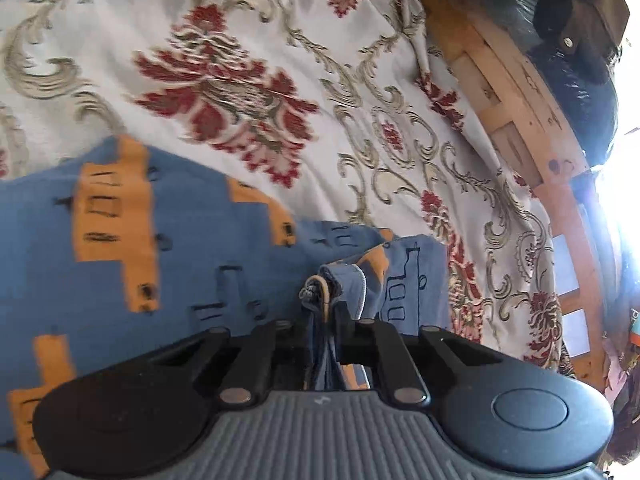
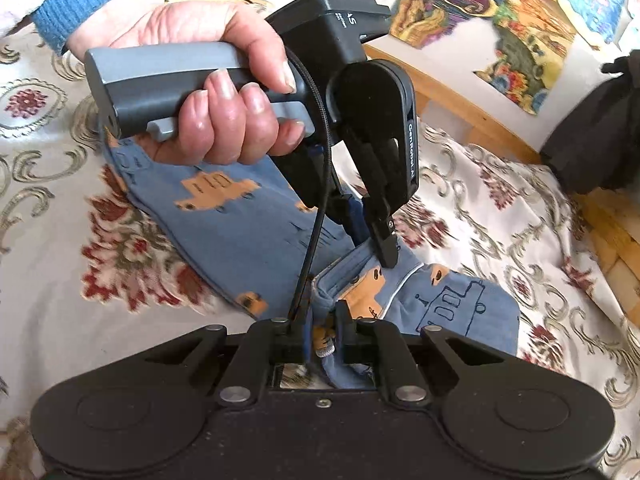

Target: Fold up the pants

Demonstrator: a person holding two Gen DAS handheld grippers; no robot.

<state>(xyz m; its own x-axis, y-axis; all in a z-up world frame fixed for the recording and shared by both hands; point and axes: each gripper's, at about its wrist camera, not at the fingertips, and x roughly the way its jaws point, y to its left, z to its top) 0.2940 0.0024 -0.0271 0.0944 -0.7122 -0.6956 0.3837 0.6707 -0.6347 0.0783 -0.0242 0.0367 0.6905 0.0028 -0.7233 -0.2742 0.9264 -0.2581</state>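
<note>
Lying on a cream bedspread [image 1: 248, 20] w/ red flowers and grey-gold scrolls are the pants [image 1: 192, 240], blue w/ orange truck shapes and thin black line drawings. They're spread flat to the left in the left wrist view, w/ one end bunched up and lifted at the tongs.

Left tongs [image 1: 326, 312]: pressed together on a gathered bit of the pants edge, cloth wedged between the two black fingers, a cuff or hem w/ light piping curling just above them. In the right wrist view the same left tongs [image 2: 370, 236] point down at the fabric from above, held by a hand [image 2: 224, 92] wrapped round the grey handle, blue knit sleeve [image 2: 80, 8] at the wrist. A black cable [image 2: 312, 216] hangs from that tool down toward the near tool.

Right tongs [image 2: 322, 328]: also pinching the pants, a fold of blue cloth w/ an orange patch caught between the fingers, close to where the left tongs grip. Both grips sit near each other on the same raised end.

Beyond the bedspread: a light wooden frame [image 1: 516, 92], a dark bag-like bundle [image 1: 572, 80] past it. In the right view, coloured pictures [image 2: 516, 32] lie on a pale surface behind. No containers that I can make out.
</note>
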